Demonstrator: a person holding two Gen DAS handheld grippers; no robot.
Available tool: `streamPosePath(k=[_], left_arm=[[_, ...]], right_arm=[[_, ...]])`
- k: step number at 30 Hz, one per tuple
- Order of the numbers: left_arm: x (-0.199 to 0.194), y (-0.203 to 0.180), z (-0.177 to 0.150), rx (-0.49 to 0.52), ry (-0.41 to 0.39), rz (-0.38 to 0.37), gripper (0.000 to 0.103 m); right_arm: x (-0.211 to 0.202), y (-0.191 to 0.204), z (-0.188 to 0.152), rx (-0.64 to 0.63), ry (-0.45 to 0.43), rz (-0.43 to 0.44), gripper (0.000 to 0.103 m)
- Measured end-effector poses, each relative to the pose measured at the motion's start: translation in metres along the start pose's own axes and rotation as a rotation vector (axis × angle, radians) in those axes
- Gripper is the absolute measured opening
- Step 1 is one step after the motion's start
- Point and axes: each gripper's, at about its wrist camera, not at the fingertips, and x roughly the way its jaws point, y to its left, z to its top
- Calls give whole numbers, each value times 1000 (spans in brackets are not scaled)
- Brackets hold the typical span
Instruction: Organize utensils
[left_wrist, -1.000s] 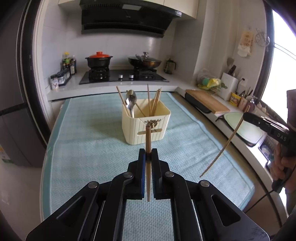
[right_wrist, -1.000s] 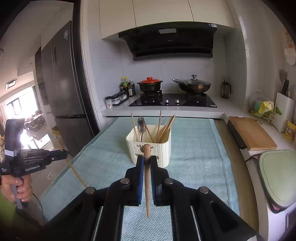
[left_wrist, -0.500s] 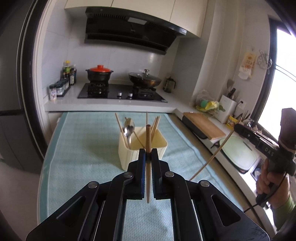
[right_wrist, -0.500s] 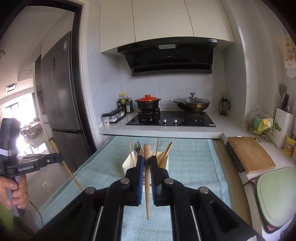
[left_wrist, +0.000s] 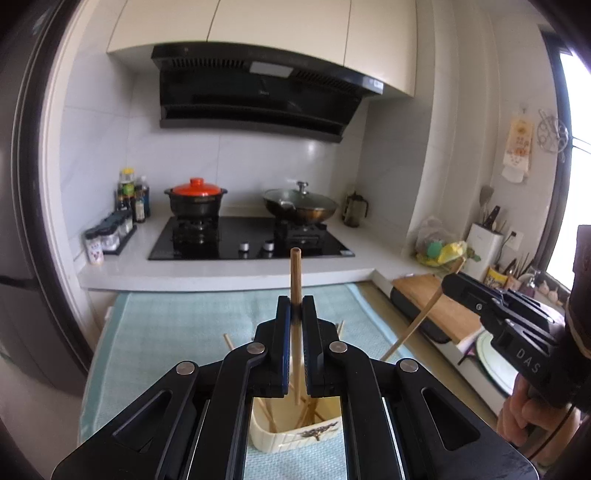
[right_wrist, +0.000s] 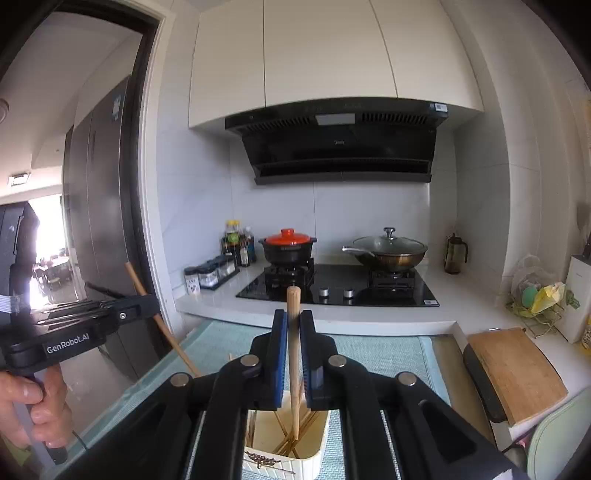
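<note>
My left gripper (left_wrist: 295, 308) is shut on a wooden chopstick (left_wrist: 295, 273) held upright, its lower end over the cream utensil holder (left_wrist: 295, 435) directly below. My right gripper (right_wrist: 293, 321) is shut on another wooden chopstick (right_wrist: 293, 314), also upright, its tip inside the same holder (right_wrist: 284, 458). The holder has several chopsticks in it. Each gripper shows in the other's view: the right one (left_wrist: 491, 310) at the right, the left one (right_wrist: 122, 314) at the left, both holding slanted chopsticks.
The holder stands on a teal mat (left_wrist: 177, 325) on a counter. Behind are a black hob (left_wrist: 251, 240) with a red-lidded pot (left_wrist: 195, 197) and a wok (left_wrist: 301, 206). A wooden cutting board (right_wrist: 517, 369) lies at the right, a fridge (right_wrist: 99, 221) at the left.
Both grippers have risen and moved forward over the holder, which has passed from ahead of them to below the fingers. Both chopsticks stay gripped.
</note>
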Motion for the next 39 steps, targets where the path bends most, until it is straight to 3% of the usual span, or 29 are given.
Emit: streamPosePath(k=[7,11,14,15,16,17,18,19,24,29,34,39], left_arm=[[90,7,-42,-13,166,16,4],[118,11,-58,-29,228,13,4],[126,12,-60,-34,242,28,6],[125,13,-60,-36,237,43,16],[122,14,-59,-37,231,50,28],[116,15,-57,-37,216,60,56],[108,17,-55,-36,186,83,74],[98,18,-53,-32,154,102,80],[44,19,-57,6,86,197,101],[-12,5,-80,72,91,281,102],[-69,-11,-101,114,72,334,102],[-116,-25,-115,102,57,335,102]], right_arm=[[97,-14,-51,59,227,60,7],[137,-21,-73,92,334,95,7],[153,-24,-79,115,365,107,9],[156,-26,-79,130,367,111,10],[156,-28,-78,143,362,108,22],[154,-30,-76,153,351,105,32],[150,-32,-73,162,336,104,57],[143,-34,-70,171,312,92,61],[106,-37,-57,157,260,55,62],[40,-25,-60,114,214,22,80],[-33,4,-69,13,167,-6,87],[-89,36,-79,-43,147,-16,87]])
